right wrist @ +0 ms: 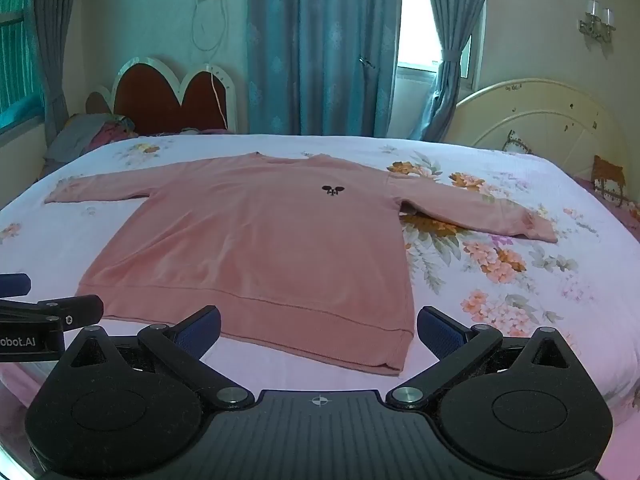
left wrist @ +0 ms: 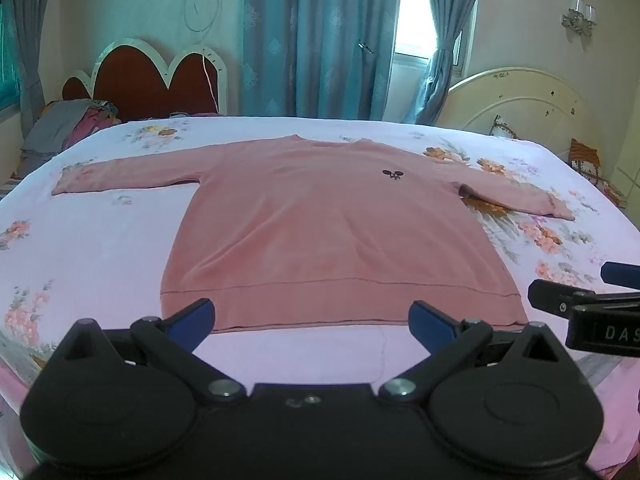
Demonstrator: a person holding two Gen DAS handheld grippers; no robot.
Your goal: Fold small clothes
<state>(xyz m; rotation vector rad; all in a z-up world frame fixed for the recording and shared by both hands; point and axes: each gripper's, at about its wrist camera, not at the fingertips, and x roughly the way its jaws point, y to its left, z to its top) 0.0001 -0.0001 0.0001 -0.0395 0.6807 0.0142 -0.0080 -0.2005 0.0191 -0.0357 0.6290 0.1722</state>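
Observation:
A pink long-sleeved sweater (left wrist: 320, 224) lies flat, front up, on the floral bed sheet (left wrist: 100, 240), both sleeves spread out and its hem nearest me. It has a small dark emblem (left wrist: 393, 175) on the chest. My left gripper (left wrist: 312, 320) is open and empty, just short of the hem's middle. In the right wrist view the sweater (right wrist: 260, 240) lies ahead and to the left. My right gripper (right wrist: 318, 330) is open and empty, near the hem's right corner (right wrist: 396, 354). Each gripper shows at the edge of the other's view.
The bed has a cream headboard (left wrist: 516, 100) at the right. A second bed with a red headboard (left wrist: 152, 80) and a pile of clothes (left wrist: 68, 124) stands at the back left. Blue curtains (left wrist: 320, 40) hang behind.

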